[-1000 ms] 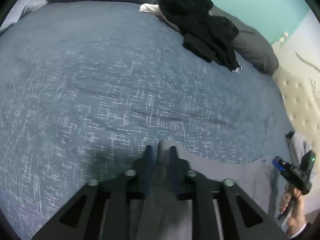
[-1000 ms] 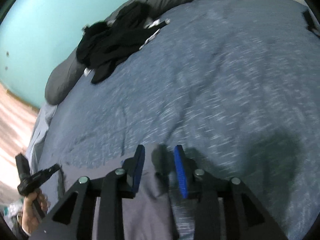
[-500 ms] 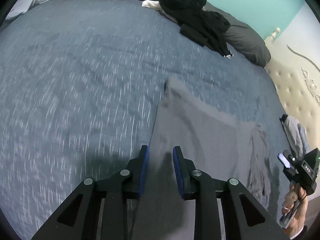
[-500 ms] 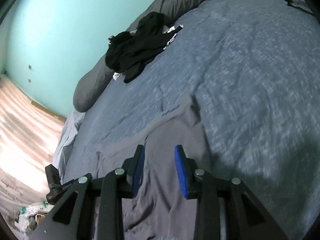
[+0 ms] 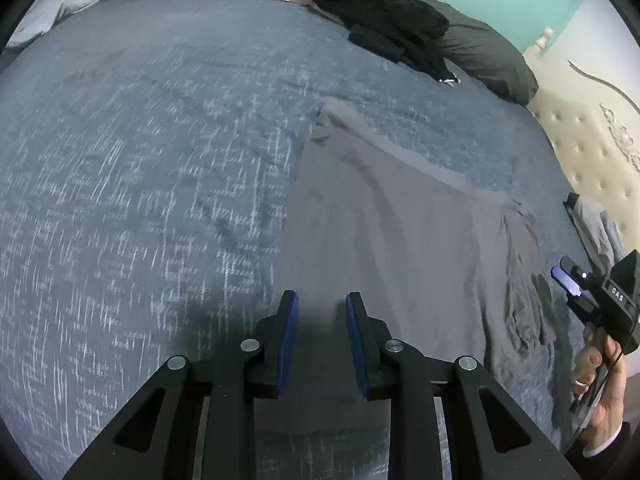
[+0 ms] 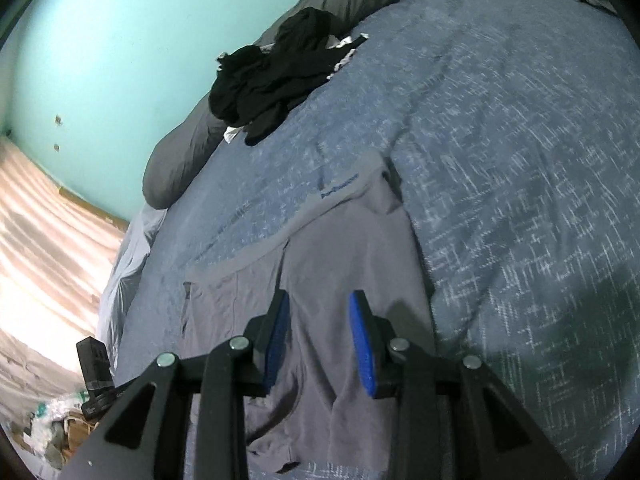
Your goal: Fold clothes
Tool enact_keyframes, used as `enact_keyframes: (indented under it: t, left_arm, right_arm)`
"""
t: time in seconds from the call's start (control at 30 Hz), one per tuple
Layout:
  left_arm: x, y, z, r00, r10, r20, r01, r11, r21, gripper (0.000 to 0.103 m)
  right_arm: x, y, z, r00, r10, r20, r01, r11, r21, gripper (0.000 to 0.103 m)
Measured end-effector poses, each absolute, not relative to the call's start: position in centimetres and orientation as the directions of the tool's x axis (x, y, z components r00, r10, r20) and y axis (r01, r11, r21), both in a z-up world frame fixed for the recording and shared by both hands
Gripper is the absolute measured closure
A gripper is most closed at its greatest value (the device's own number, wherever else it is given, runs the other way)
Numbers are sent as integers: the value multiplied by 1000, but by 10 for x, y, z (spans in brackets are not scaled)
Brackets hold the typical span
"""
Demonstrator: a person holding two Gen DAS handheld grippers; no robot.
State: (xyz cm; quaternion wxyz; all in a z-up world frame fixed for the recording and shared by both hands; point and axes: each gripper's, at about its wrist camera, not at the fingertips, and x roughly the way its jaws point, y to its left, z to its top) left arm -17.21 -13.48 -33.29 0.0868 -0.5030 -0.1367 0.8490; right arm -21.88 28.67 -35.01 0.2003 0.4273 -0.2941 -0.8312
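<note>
left gripper [image 5: 318, 334] spread, empty | right gripper [image 6: 318, 338] spread too | grey cotton garment [image 5: 400, 240] flat on blue speckled bedspread [image 5: 140, 160] | black clothes heap [image 5: 384, 16] by pillows

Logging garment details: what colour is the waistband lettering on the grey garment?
Blue lettering on the grey garment, seen best in the right wrist view.

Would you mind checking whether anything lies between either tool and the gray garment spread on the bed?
Nothing visible does. The left tool and the right tool both sit open directly over the gray garment, with only bare fabric beneath them. The black clothes pile lies far off by the pillows.
</note>
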Motion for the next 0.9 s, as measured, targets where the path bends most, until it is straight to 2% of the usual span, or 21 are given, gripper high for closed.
enact_keyframes:
  t: [0.6,0.9]
  left_arm:
    - [-117,-140,-332,-510,237,-827,58,-950,-308,77]
    - [-116,-132,-329,-532,231,-814,38,-955,-295,76]
  right_arm:
    - [-185,286,-335,-590,-578,-564,70,-733,677,72]
    - [-173,274,-337,-576,-582,-574,73,-736,673,72]
